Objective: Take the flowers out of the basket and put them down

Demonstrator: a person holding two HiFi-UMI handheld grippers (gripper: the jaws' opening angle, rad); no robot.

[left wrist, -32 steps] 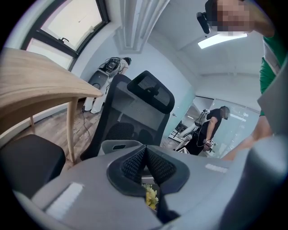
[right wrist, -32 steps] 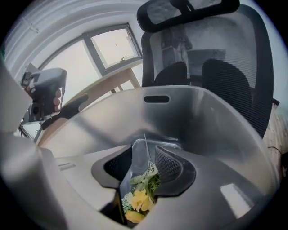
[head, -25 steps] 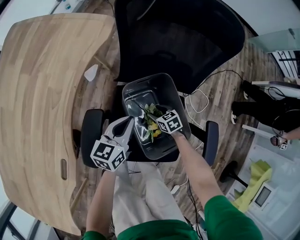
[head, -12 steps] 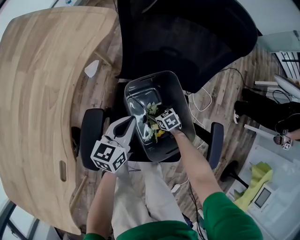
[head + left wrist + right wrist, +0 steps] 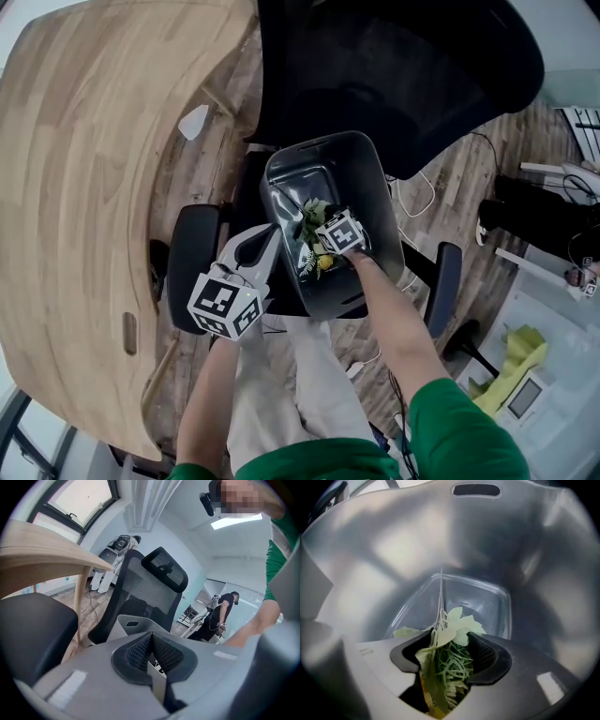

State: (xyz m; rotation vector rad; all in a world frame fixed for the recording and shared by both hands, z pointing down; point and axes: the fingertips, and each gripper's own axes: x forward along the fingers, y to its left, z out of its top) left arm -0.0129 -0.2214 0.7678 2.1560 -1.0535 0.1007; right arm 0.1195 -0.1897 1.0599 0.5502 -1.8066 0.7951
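1. Flowers (image 5: pixel 454 625), an artificial bunch of pale, saw-edged fabric leaves, thin green strands, a wiry stem and a touch of yellow, lie low inside the basket, standing up between the right gripper's jaws.
2. Smooth grey plastic forms the right gripper (image 5: pixel 449 654), with black ribbed pads. Its jaws stand wide and are closing around the bunch. The foliage brushes one pad while a dark gap shows beside the other.
3. All of this sits in a grey, slightly see-through plastic basket (image 5: pixel 382 220), a rounded rectangle with glossy sloping walls and an oval handle slot in its far wall.
4. Beside the basket's near left corner, the left gripper (image 5: pixel 152 644) has its two ribbed black pads pressed together in a narrow V with nothing between them. Its cube with square markers faces upward.
5. Under the basket is a black office chair (image 5: pixel 394 75) with a curved mesh back and two padded, matte armrests, one on each side.
6. Left of the chair is a pale wooden table (image 5: pixel 84 187), made of glued strips, with rounded corners and a smooth top.
7. Weathered grey-brown floor planks (image 5: pixel 469 178) carry a looping white cable (image 5: pixel 417 197).
8. Farthest off, the left gripper view shows a person in dark clothing (image 5: pixel 220 616) standing by a glass wall.
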